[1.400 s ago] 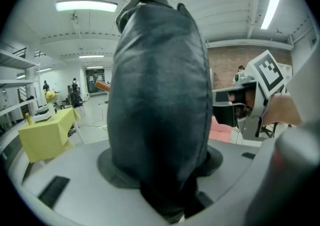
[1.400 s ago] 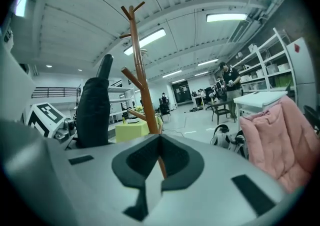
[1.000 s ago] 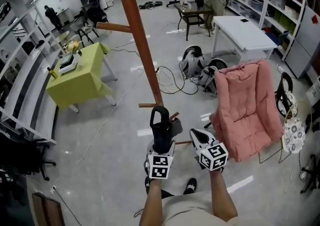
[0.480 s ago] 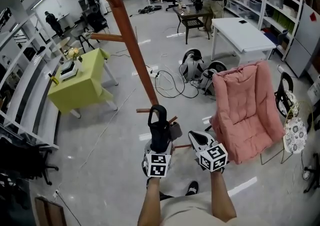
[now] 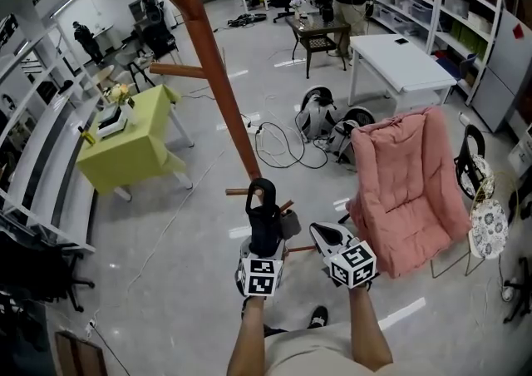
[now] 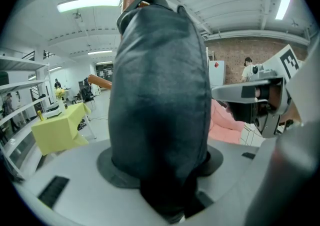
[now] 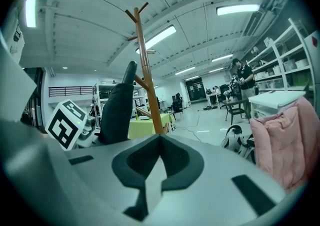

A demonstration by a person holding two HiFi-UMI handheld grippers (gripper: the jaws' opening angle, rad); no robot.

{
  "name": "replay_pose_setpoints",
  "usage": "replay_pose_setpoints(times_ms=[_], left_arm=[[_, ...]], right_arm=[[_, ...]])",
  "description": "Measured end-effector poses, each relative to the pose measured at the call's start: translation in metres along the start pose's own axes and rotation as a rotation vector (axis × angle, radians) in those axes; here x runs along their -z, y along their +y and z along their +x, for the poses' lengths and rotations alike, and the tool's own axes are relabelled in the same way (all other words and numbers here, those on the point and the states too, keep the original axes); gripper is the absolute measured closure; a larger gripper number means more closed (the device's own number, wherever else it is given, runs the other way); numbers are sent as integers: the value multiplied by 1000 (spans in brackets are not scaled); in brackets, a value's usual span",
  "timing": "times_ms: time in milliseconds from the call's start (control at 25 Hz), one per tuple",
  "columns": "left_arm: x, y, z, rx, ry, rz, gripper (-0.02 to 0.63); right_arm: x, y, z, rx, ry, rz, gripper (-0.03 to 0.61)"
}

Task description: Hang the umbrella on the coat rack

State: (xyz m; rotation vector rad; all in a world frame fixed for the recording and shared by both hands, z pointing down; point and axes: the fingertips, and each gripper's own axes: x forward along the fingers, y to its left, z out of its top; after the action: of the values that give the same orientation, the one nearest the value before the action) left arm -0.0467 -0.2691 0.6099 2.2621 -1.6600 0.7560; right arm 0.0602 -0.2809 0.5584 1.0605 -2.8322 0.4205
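Note:
A black folded umbrella [image 5: 265, 223] stands upright in my left gripper [image 5: 265, 248], which is shut on its lower part; the loop handle [image 5: 261, 193] is at the top. In the left gripper view the umbrella [image 6: 160, 100] fills the middle between the jaws. The wooden coat rack [image 5: 212, 75] rises just beyond it, with a side peg [image 5: 176, 71] and a low peg [image 5: 237, 192] close to the loop. My right gripper [image 5: 326, 233] is beside the umbrella on the right, shut and holding nothing. In the right gripper view the umbrella [image 7: 117, 110] and rack [image 7: 147, 80] are to its left.
A pink padded chair [image 5: 411, 183] stands close on the right. A yellow-green table [image 5: 133, 137] is at the left and a white table [image 5: 399, 58] at the back right. Cables and white devices [image 5: 320, 112] lie on the floor behind the rack. Shelves [image 5: 465, 0] line the right wall.
The left gripper with the umbrella has edged slightly toward the rack's low peg. The right gripper has stayed beside it, still shut.

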Motion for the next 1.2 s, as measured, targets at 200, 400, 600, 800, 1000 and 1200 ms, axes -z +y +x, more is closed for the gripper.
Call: replay_pose_setpoints(times_ms=[200, 400, 600, 800, 1000, 1200], left_arm=[[5, 2, 5, -1, 14, -17, 365], [7, 4, 9, -3, 20, -34, 365], [11, 5, 17, -8, 20, -47, 365], [13, 10, 28, -5, 37, -79, 365], [16, 16, 40, -13, 42, -93, 364], [18, 17, 53, -15, 49, -119, 364]], right_arm=[[0, -3, 1, -1, 8, -3, 575], [1, -4, 4, -7, 14, 9, 575], [3, -7, 6, -8, 18, 15, 575], [9, -10, 10, -7, 30, 41, 575], [7, -17, 10, -1, 23, 67, 575], [11, -20, 11, 4, 15, 125, 575]])
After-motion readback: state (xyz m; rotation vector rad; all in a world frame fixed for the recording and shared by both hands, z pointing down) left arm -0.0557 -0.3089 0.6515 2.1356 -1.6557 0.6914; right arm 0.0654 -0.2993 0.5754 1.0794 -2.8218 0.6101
